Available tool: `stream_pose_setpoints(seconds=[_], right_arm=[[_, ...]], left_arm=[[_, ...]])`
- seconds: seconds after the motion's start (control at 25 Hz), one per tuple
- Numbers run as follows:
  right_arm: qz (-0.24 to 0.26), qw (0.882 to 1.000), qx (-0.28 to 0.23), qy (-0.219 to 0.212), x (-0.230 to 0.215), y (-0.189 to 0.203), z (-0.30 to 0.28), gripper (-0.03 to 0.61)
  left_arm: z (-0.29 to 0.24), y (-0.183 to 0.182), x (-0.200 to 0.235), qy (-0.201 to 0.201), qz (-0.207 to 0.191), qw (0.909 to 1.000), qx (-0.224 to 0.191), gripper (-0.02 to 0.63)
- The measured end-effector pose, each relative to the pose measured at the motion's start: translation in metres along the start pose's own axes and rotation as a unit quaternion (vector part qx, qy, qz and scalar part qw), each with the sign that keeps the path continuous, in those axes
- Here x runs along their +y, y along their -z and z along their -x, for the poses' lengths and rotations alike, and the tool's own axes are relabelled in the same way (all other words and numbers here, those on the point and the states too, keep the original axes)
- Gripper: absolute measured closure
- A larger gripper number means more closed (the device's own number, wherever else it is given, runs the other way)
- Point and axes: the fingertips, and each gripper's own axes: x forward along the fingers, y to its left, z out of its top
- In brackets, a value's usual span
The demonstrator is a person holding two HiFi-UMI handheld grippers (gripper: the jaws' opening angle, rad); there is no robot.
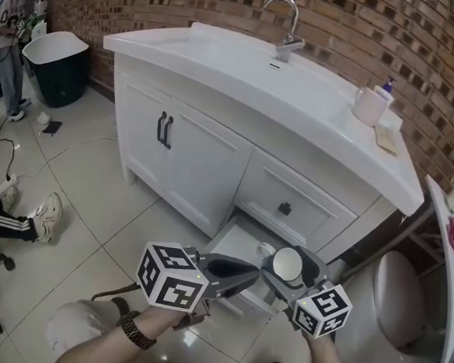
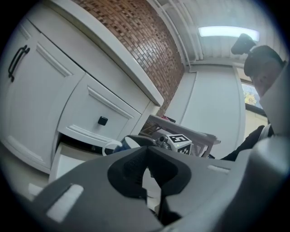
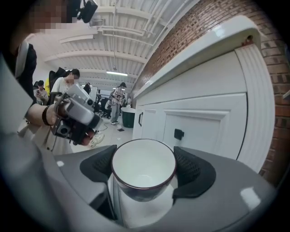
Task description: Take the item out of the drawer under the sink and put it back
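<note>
My right gripper [image 1: 290,271] is shut on a mug [image 1: 286,261], dark outside and white inside. It holds the mug over the open bottom drawer [image 1: 238,239] of the white sink cabinet. In the right gripper view the pads [image 3: 192,167] press both sides of the empty mug [image 3: 143,170]. My left gripper [image 1: 255,275] lies just left of the mug with its jaws together and nothing between them. In the left gripper view the shut tips [image 2: 147,164] point toward the mug [image 2: 117,146] and the drawer [image 2: 72,157].
Above the open drawer is a shut drawer with a black knob [image 1: 285,209]. Cabinet doors with black handles [image 1: 164,130] are to the left. A toilet [image 1: 398,298] stands close on the right. A bin [image 1: 59,63] and a seated person's leg [image 1: 7,217] are at left.
</note>
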Motion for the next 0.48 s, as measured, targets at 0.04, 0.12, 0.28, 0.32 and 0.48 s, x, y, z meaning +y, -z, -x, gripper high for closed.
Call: stream_pose_setpoints(seconds=[0.04,0.12,0.28,0.32,0.48], right_arm=[[-0.005,1.0,0.015,-0.002,-0.003,0.01,-0.008,0.181],[-0.021,0.999,0.049,-0.009,-0.009,0.032,-0.026,0.181],[-0.042,0.991,0.122,-0.046,-0.014,0.074,-0.059,0.181],[-0.044,0.988,0.141,-0.053,-0.014,0.084,-0.065,0.181],[-0.042,0.978,0.199,-0.054,-0.013,0.115,-0.093,0.181]], left_arm=[[0.0,0.0,0.002,-0.008,-0.01,0.9999,-0.001,0.592],[0.001,0.0,0.004,-0.021,-0.018,0.9996,-0.008,0.594],[-0.004,0.007,0.007,-0.037,-0.021,0.999,-0.016,0.594],[-0.007,0.013,0.008,-0.039,-0.021,0.9989,-0.012,0.595],[-0.014,0.026,0.008,-0.024,0.019,0.9993,-0.022,0.598]])
